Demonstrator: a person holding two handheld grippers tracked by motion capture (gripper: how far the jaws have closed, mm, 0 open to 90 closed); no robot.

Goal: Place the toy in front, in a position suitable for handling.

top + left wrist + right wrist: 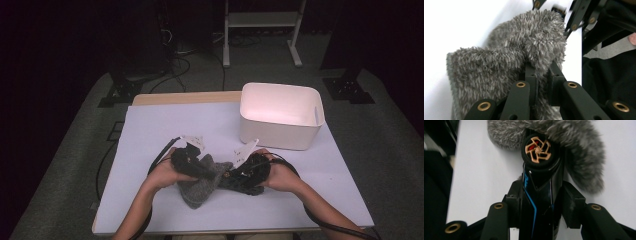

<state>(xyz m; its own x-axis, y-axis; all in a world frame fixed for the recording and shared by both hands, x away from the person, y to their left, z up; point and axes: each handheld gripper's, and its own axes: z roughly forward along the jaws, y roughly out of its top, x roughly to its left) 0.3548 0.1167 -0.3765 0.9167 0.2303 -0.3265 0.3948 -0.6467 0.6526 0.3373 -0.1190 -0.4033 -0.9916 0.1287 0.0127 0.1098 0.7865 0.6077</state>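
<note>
Near the table's (pixel 150 130) front edge, my left gripper (pixel 541 72) pinches the soft, floppy grey sock (pixel 506 60) (best taken by a fold); my right gripper (pixel 541 202) clamps the rigid, glossy toy car (pixel 539 175).

Dark surround, brightly lit white table (pixel 150 130), glare in gripper views, soft close-up blur

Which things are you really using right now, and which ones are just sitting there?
In use:
- fluffy grey cloth, pinched in the left gripper
- black toy car with a copper-coloured wheel, clamped in the right gripper and poking into the cloth

Just sitting there:
- white bin, apart at the back of the table
</note>
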